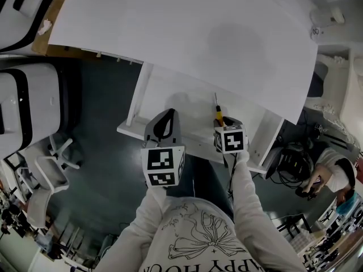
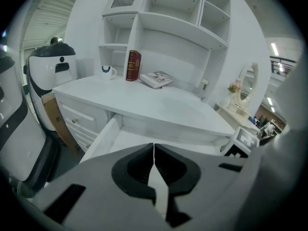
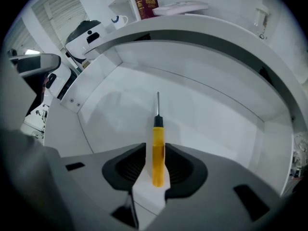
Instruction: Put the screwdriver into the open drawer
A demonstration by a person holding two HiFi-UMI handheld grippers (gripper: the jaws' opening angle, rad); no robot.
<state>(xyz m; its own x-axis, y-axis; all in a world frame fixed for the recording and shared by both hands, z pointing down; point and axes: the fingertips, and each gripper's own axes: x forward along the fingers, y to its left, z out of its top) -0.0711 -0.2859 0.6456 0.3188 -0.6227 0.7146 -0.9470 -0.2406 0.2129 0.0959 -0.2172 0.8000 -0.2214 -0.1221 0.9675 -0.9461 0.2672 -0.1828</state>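
Screwdriver (image 3: 158, 129) lying in the open drawer (image 3: 207, 114), right jaws let go.

The yellow handle rests on the white drawer floor with the shaft pointing toward the back, between the right gripper's (image 3: 155, 148) parted jaws, with a sliver of gap at one pad. The left gripper (image 2: 153, 150) hangs beside it near the drawer's front, jaws clenched together on nothing.
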